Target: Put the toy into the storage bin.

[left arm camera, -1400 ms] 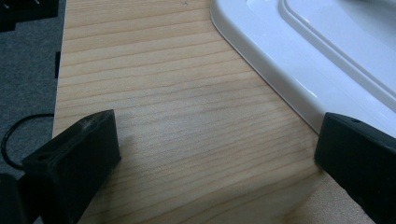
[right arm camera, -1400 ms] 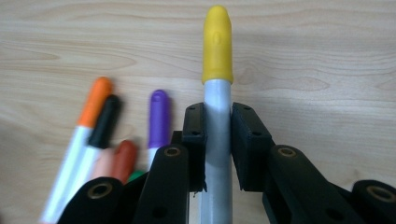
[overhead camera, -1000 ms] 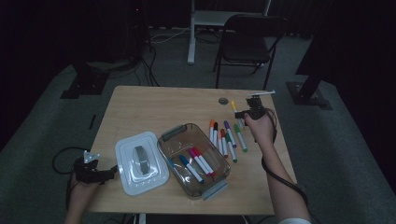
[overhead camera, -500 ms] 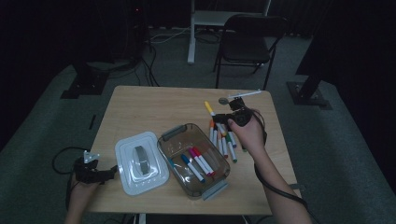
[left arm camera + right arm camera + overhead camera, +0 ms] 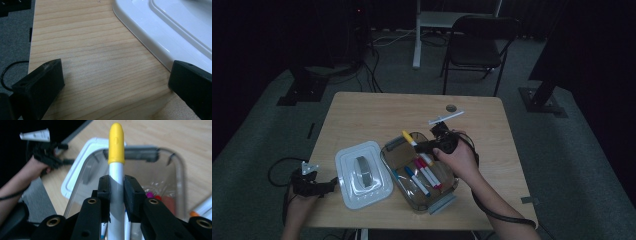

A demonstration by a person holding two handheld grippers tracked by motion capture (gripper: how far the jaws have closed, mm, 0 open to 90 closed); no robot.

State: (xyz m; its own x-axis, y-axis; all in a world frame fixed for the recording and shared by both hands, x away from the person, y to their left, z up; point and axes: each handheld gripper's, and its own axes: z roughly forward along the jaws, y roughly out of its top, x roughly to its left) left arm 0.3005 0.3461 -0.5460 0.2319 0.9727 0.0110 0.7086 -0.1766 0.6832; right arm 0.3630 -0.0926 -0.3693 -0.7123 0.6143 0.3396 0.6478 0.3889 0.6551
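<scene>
Fingers of the right gripper (image 5: pixel 116 188) are clamped on the yellow-capped marker (image 5: pixel 116 150), hovering over the clear container (image 5: pixel 447 192) on the desk (image 5: pixel 362 115). Left gripper (image 5: pixel 115 82) sits spread wide, grasping nothing, beside the white lid (image 5: pixel 175 30).

Dim room, grey carpet, one wooden table.
Light-wood table (image 5: pixel 362 120) sits on grey carpet floor (image 5: pixel 257 125); surroundings nearly black. Behind it: black folding chair (image 5: pixel 474 45), white desk leg (image 5: pixel 417 35), cables (image 5: pixel 377 42) on floor. Dark stand bases (image 5: pixel 299 92) left and (image 5: pixel 542 97) right. Light falls mostly on the tabletop.
</scene>
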